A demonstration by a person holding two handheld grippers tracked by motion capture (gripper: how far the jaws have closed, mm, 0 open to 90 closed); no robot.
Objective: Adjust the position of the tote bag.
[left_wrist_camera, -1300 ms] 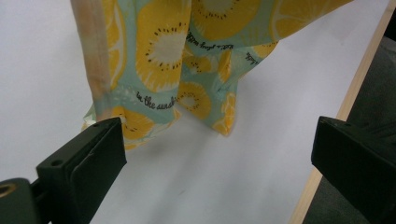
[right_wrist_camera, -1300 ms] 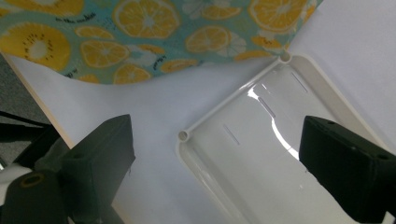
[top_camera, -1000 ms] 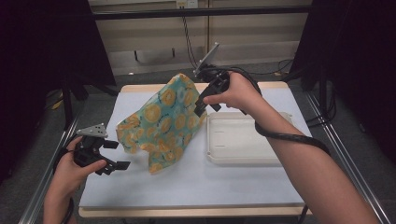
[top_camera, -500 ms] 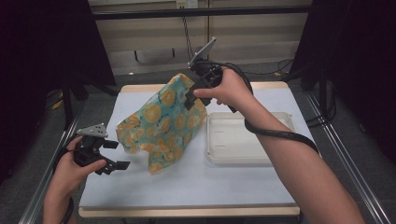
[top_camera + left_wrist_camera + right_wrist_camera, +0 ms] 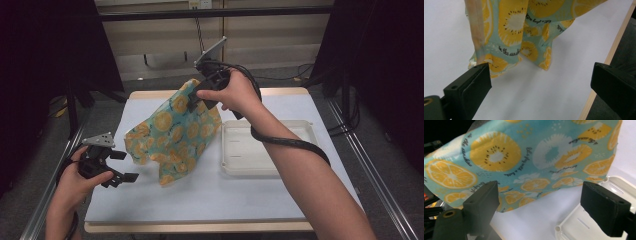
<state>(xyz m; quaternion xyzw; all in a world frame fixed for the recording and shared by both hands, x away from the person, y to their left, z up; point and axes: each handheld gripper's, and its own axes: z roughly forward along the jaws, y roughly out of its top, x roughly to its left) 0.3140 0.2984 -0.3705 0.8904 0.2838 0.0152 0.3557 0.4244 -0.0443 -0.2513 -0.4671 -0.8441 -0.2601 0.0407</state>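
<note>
High view: right gripper (image 5: 207,95) lifts cloth (image 5: 172,132) beside tray (image 5: 270,150); its own view shows fingers wide. Left gripper (image 5: 117,167) fingers wide.

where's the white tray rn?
In the high view the white tray lies flat on the table's right half, just right of the hanging fruit-print cloth and under the person's right forearm.

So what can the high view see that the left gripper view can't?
The high view adds the white plastic tray and the right gripper, up by the top of the teal cloth with yellow fruit slices. The left gripper view adds the small black writing printed on it. Both share that cloth, the white table and the left gripper, jaws wide apart.
</note>
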